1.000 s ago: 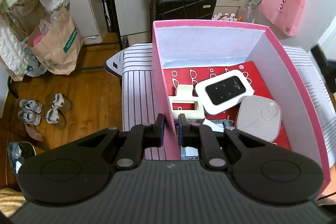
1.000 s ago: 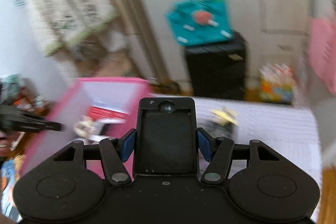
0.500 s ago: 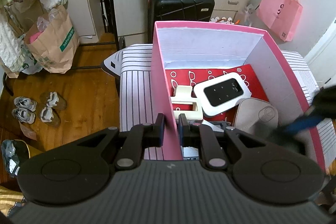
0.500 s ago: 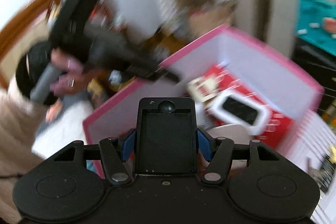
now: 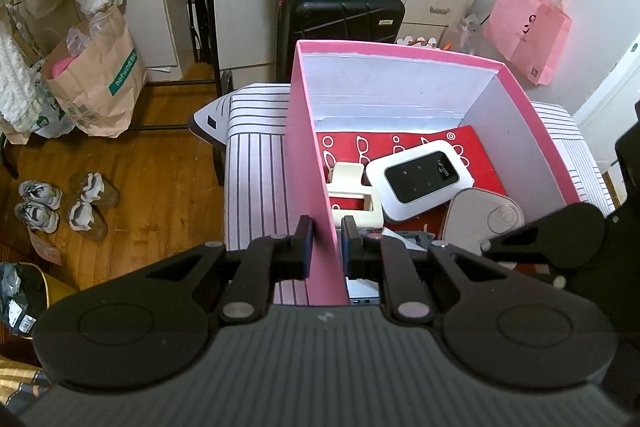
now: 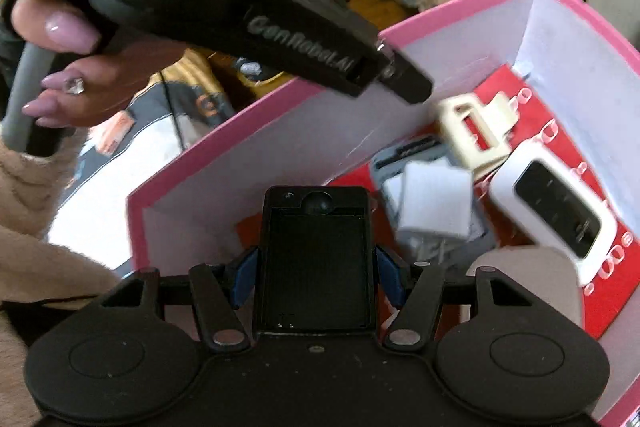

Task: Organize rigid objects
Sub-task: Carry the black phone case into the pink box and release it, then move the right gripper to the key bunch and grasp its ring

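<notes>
Black tray-like case (image 6: 316, 267), gripped on both sides by the right gripper (image 6: 316, 273), now hangs over the near corner of the pink box (image 5: 310, 163), having swung in from above the striped surface (image 5: 256, 171) a moment ago. The left gripper (image 5: 325, 247) stays pinched shut on the box's side wall, steadying it. Inside lie a white pocket router (image 5: 418, 177), a cream clip (image 5: 352, 193), a grey pouch (image 5: 484, 217) and a white charger (image 6: 436, 205) on a red card (image 5: 400, 143). Judging by this, the case looks ready to be lowered and released among them.
</notes>
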`<state>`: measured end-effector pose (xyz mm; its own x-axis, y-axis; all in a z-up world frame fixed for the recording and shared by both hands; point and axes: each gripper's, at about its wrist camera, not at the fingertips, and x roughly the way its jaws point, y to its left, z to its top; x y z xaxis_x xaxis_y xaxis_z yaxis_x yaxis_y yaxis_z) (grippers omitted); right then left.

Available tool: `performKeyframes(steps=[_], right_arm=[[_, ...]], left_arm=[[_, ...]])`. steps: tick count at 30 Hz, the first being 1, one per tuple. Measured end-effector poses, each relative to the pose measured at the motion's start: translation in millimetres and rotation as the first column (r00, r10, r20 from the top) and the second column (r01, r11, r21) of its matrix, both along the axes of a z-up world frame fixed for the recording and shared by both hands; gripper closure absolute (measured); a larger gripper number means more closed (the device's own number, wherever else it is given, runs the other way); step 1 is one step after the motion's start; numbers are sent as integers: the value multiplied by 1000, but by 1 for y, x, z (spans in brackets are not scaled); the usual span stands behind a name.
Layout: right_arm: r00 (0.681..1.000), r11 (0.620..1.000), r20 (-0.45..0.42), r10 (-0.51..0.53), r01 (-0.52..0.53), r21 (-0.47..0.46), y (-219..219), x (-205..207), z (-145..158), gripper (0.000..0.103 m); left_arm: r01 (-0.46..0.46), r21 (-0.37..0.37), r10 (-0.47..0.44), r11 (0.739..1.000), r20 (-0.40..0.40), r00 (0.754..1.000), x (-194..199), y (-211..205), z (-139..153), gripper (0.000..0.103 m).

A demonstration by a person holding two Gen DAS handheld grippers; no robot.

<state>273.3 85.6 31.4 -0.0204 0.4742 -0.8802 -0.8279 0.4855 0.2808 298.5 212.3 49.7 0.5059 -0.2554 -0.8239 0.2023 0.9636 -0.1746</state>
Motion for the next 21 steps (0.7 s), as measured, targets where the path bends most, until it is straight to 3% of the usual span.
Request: performKeyframes(steps=[7,11,16,21], right_arm=[[992,988,104,-76,61,140,-35,-16,32,32],[959,953,203,-199,141,267,-83,-23,52,31],[874,891,275,-402,304,336,-146,-14,66,31],[731,789,321,-602,485,376,-210,-9,62,32]], left_arm=[[6,-9,-6,1000,-4,1000,1,0,0,89],[6,-11,-6,1000,-2,1000,0,0,0,89],[2,-12,-2,1000,2,1000,-1,1,0,89],[-7,-29,7,1000,-6,1000,-1,3,0,89]])
